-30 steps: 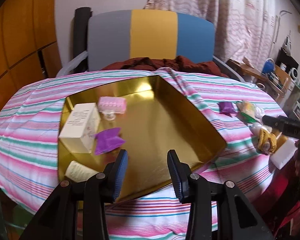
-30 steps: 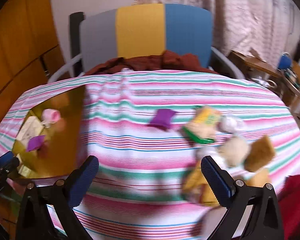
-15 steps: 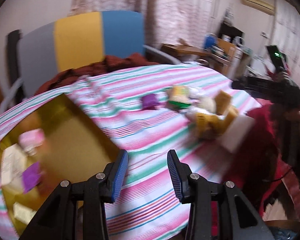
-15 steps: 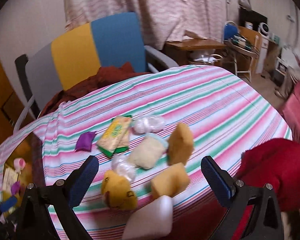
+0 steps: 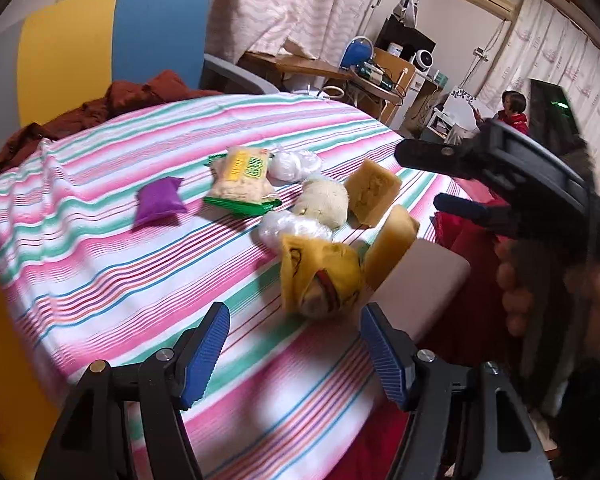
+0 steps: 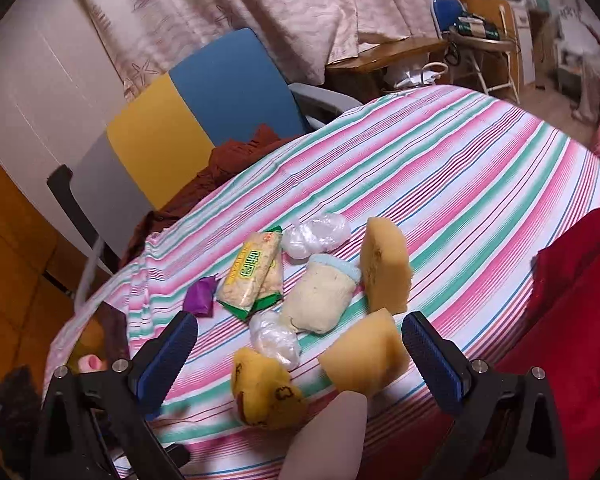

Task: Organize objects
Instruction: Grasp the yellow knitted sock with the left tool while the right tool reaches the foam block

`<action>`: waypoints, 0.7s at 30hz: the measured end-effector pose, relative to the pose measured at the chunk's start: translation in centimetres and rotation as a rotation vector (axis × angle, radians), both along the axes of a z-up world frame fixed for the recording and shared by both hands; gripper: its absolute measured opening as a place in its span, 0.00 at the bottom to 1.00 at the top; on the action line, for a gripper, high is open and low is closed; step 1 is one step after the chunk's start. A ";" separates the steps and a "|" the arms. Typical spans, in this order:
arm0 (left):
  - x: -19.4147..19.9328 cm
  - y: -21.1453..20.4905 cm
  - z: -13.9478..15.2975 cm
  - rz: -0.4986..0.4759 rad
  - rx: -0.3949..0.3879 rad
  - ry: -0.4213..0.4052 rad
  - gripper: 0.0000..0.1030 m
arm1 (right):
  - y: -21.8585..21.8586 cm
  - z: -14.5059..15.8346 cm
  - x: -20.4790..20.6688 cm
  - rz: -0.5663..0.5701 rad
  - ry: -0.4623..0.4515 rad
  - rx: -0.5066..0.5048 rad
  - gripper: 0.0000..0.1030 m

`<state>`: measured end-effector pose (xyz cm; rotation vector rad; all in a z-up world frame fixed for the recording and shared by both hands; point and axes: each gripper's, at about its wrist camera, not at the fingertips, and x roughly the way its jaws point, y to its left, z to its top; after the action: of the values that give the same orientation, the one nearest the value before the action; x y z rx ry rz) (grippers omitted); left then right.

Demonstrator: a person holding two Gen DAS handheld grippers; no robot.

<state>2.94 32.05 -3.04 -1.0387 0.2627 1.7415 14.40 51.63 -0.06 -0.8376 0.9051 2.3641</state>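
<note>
A pile of loose objects lies on the striped tablecloth point(image 5: 100, 264): a purple pouch point(image 5: 160, 200), a green-edged snack pack point(image 5: 244, 176), two clear plastic bundles point(image 5: 294, 164), a cream pouch point(image 5: 324, 200), two yellow sponges point(image 5: 372, 192) and a yellow printed bag point(image 5: 320, 276). My left gripper point(image 5: 296, 354) is open just short of the yellow bag. My right gripper point(image 6: 300, 360) is open, with the yellow bag point(image 6: 264, 392) and a sponge point(image 6: 364, 356) between its fingers, touching neither. It also shows at the right of the left wrist view, as the right gripper point(image 5: 420, 178).
A pale block point(image 6: 332, 436) sits at the table's near edge. The gold tray point(image 6: 96, 332) with a pink item point(image 6: 90, 362) lies far left. A grey, yellow and blue chair point(image 6: 204, 120) stands behind the table. A person in red point(image 5: 512, 108) sits in the background.
My left gripper swung right from over the gold tray to the pile and opened wider. My right gripper turned right and came lower over the pile, staying open.
</note>
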 end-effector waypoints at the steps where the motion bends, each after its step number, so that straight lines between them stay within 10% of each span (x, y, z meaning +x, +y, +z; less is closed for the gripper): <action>1: -0.2 0.5 -0.3 0.000 0.002 -0.012 0.67 | 0.0 -0.1 -0.1 0.008 0.002 -0.005 1.00; 12: -0.9 6.5 -3.9 -0.034 -0.052 -0.108 0.69 | 0.2 -0.4 -0.1 0.029 0.032 -0.038 1.00; 21: -1.9 3.8 -5.0 -0.032 -0.016 -0.160 0.47 | 0.2 -0.5 -0.2 0.029 0.022 -0.041 1.00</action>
<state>1.06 35.84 -8.05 -1.1721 0.1919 1.6199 14.15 51.86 -0.54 -0.8483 0.9598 2.3913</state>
